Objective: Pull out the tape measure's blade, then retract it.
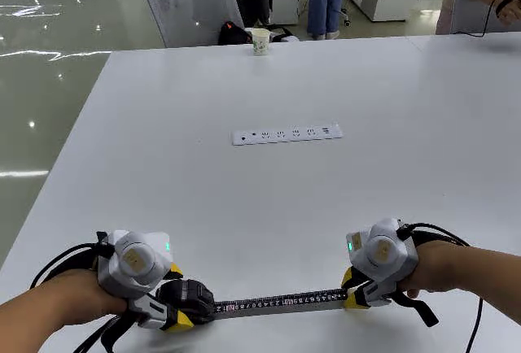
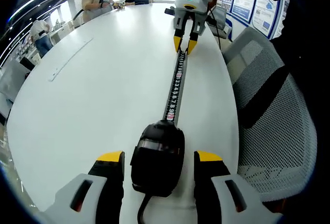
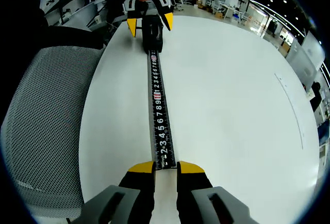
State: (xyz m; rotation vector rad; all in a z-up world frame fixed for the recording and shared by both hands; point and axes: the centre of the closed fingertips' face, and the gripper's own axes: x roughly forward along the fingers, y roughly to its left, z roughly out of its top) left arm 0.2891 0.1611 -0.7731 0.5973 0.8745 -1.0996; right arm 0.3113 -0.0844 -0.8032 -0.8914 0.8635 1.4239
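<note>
A white counter (image 1: pixel 244 207) runs away from the viewer; along its near edge a tape measure lies with its blade (image 3: pixel 159 105) drawn out flat, numbers facing up, stretched from one gripper to the other.

In the left gripper view the left gripper (image 2: pixel 160 156) has its yellow-tipped fingers (image 2: pixel 111 158) spread apart on either side of the black tape measure case (image 2: pixel 156 167); the case rests on the counter between them, and a thin strip of white counter shows on each side of it; a cord trails from the rear of the case.

In the right gripper view the right gripper (image 3: pixel 166 168) has its fingers (image 3: pixel 192 168) drawn close together, clamped on the free end of the blade, which sits between the two yellow tips; the low numbers on the blade are nearest these fingers.

In the head view a hand holds each gripper low in the picture, the case at lower left, the blade end at lower right; a white power strip (image 1: pixel 286 134) lies well apart from them at mid-counter; a paper cup (image 1: pixel 260 41) stands at the far edge; a grey mesh chair (image 3: pixel 46 115) sits just beside the near edge.
</note>
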